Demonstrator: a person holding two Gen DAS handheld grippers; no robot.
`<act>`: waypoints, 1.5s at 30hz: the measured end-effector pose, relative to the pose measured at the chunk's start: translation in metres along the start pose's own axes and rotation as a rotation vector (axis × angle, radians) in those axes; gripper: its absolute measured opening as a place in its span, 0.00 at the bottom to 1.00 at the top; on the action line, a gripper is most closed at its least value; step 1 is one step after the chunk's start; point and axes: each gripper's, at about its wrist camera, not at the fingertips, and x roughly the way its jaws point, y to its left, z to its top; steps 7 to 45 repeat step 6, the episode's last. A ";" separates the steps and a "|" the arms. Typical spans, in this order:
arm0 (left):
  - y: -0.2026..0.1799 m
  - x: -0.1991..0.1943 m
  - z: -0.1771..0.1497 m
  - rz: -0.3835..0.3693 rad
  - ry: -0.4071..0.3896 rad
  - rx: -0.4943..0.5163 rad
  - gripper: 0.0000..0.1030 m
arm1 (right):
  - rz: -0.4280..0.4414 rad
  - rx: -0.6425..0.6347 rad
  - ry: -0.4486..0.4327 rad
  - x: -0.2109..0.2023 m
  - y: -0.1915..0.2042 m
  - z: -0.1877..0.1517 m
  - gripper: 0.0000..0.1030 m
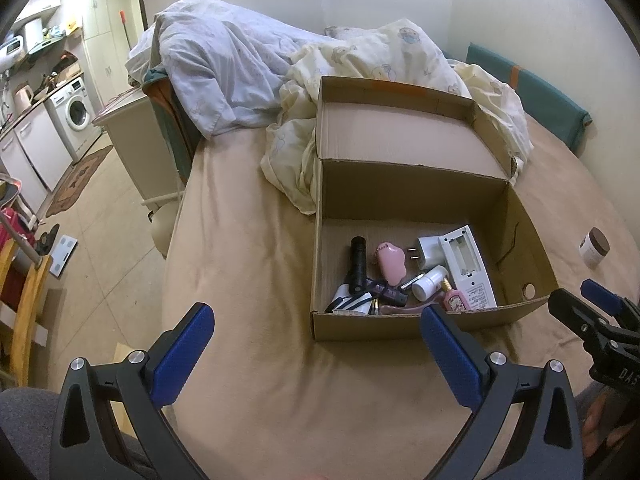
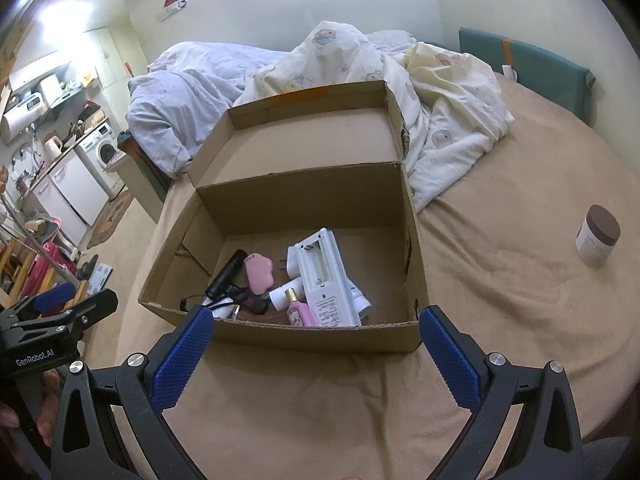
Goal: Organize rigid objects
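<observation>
An open cardboard box (image 1: 520,216) (image 2: 414,248) stands on the tan bed sheet. It holds several small items: a black flashlight (image 1: 357,266) (image 2: 226,274), a pink case (image 1: 390,262) (image 2: 260,272), a white remote with its battery bay open (image 1: 466,270) (image 2: 326,280), a white plug (image 1: 426,254), a pink bottle (image 1: 456,300) (image 2: 298,308). A brown-lidded jar (image 1: 595,247) (image 2: 598,236) stands on the sheet right of the box. My left gripper (image 1: 316,316) and right gripper (image 2: 316,320) are open and empty, just short of the box's near wall.
Crumpled quilts (image 1: 248,60) (image 2: 440,100) lie behind the box. A green headboard cushion (image 1: 548,92) lines the far right. The bed's left edge drops to a tiled floor (image 1: 108,216) with cabinets and a washing machine (image 1: 74,112).
</observation>
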 end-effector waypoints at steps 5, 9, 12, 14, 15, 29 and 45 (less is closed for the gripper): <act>0.000 0.000 0.000 -0.005 0.000 0.001 1.00 | -0.001 0.001 -0.001 0.000 0.001 0.000 1.00; 0.000 -0.001 0.000 -0.003 -0.001 0.002 1.00 | -0.001 0.002 -0.002 0.000 0.000 0.000 1.00; 0.000 -0.001 0.000 -0.003 -0.001 0.002 1.00 | -0.001 0.002 -0.002 0.000 0.000 0.000 1.00; 0.000 -0.001 0.000 -0.003 -0.001 0.002 1.00 | -0.001 0.002 -0.002 0.000 0.000 0.000 1.00; 0.000 -0.001 0.000 -0.003 -0.001 0.002 1.00 | -0.001 0.002 -0.002 0.000 0.000 0.000 1.00; 0.000 -0.001 0.000 -0.003 -0.001 0.002 1.00 | -0.001 0.002 -0.002 0.000 0.000 0.000 1.00; 0.000 -0.001 0.000 -0.003 -0.001 0.002 1.00 | -0.001 0.002 -0.002 0.000 0.000 0.000 1.00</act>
